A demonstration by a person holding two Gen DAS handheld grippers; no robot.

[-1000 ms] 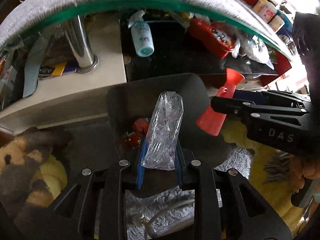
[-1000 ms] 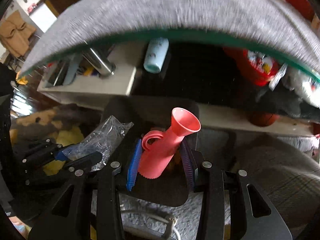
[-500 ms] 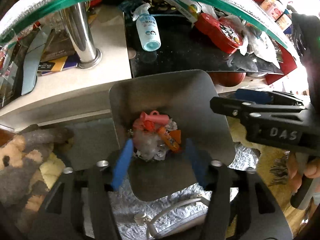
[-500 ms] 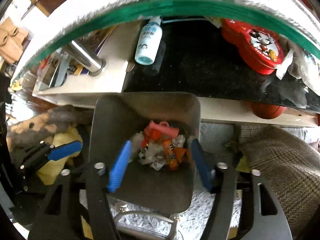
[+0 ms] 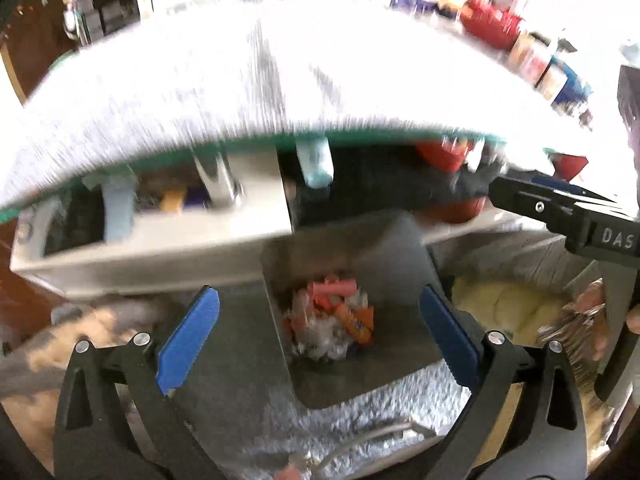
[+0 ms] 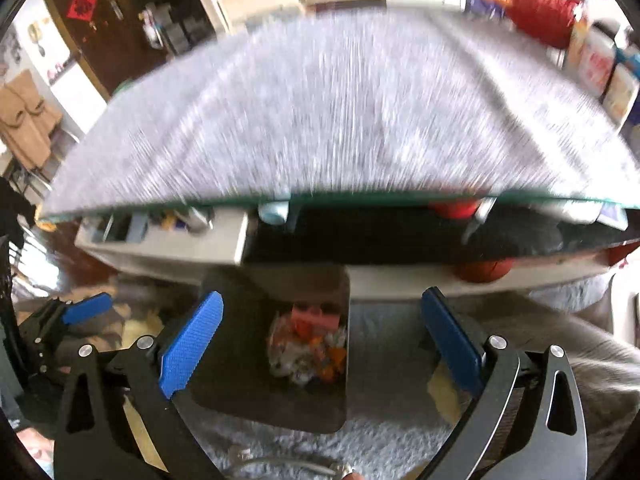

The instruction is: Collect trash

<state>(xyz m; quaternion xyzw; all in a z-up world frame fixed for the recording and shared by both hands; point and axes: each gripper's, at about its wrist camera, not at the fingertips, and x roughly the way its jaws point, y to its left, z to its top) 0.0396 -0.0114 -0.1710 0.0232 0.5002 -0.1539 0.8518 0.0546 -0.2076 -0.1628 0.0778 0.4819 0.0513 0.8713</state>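
A dark grey bin (image 5: 384,248) stands on the rug below both grippers. In it lies a heap of trash (image 5: 332,328): a pink plastic piece (image 5: 334,287), crumpled clear plastic and orange wrappers. My left gripper (image 5: 317,293) hangs above the bin, its jaws opening wide, with nothing between the blue pads. In the right wrist view the bin (image 6: 240,320) and the trash (image 6: 308,350) lie under my right gripper (image 6: 322,298), whose jaws are also opening and hold nothing. Each gripper shows in the other's view: the right gripper (image 5: 520,191) at the right edge, the left gripper (image 6: 80,312) at the left.
A glass table with a grey cloth top (image 5: 280,80) fills the upper half, blurred. Its lower shelf holds a pale blue bottle (image 5: 316,162) and a red tin (image 5: 444,156). A shaggy grey rug (image 5: 360,412), a plush toy (image 5: 60,340) and a yellow cushion (image 5: 504,304) surround the bin.
The left gripper let go of the clear plastic bag and the right of the pink piece; both now lie in the bin. Both grippers opened wide and rose, tilting up toward the table top.
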